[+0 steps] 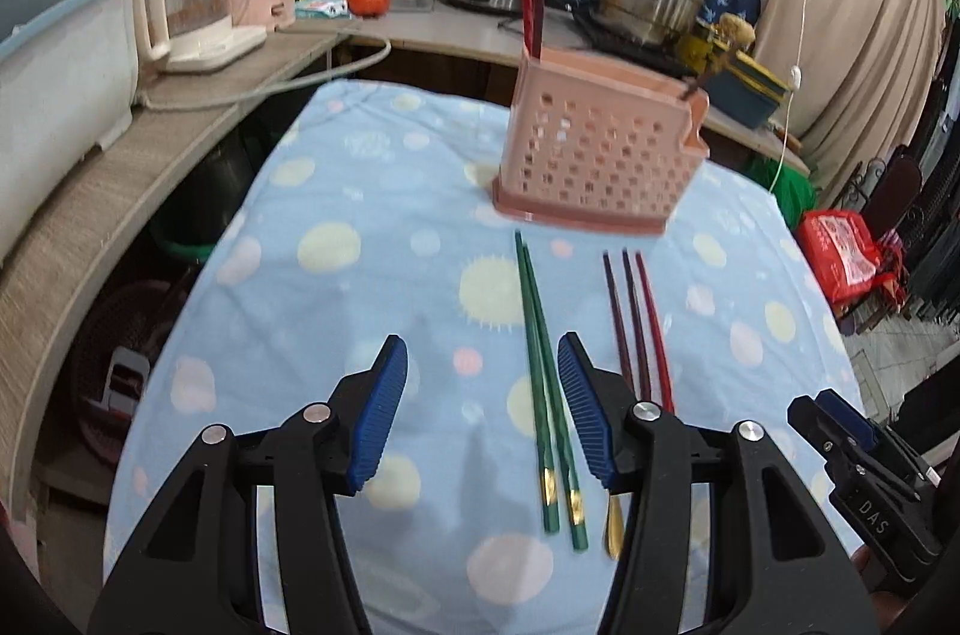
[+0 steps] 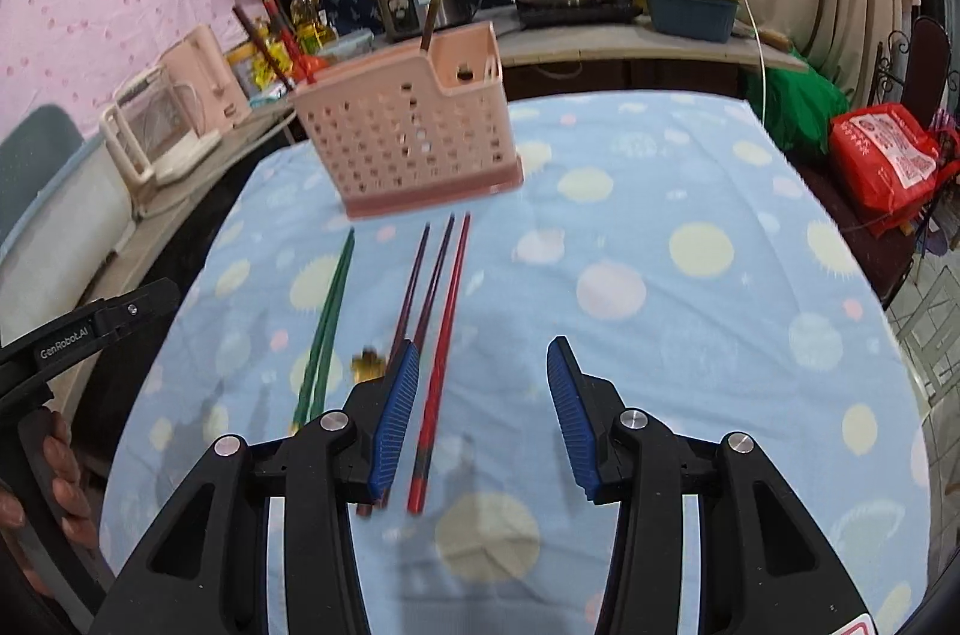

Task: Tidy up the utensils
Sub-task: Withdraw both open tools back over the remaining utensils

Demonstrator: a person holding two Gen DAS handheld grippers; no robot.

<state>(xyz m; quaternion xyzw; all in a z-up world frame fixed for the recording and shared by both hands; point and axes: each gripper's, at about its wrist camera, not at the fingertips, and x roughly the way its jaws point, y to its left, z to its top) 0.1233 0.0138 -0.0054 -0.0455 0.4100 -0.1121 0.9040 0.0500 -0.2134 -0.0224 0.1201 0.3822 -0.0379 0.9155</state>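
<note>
I have plenty of bare cloth to work over: the desk under its blue spotted cover runs well out to the left and right of the utensils, and its far edge drops off just behind the pink holder. The right edge falls away toward a red bag on the floor.

My left gripper has its jaws parted with nothing between the pads. The green chopsticks lie just inside its right finger, running from near me toward the holder, and I can't tell whether that finger touches them.

My right gripper is likewise parted and holding nothing. The red chopstick lies in the gap close to its left finger, and the two dark purple chopsticks pass beneath that finger.

The holder stands upright at the far end, well apart from both grippers, with a few chopsticks already standing in it (two dark red ones at its left end).

The left view alone shows a gold spoon tip poking out under the right finger; in the right view it is only a gold blur. The right view alone shows the hand wrapped on the left gripper's handle.
</note>
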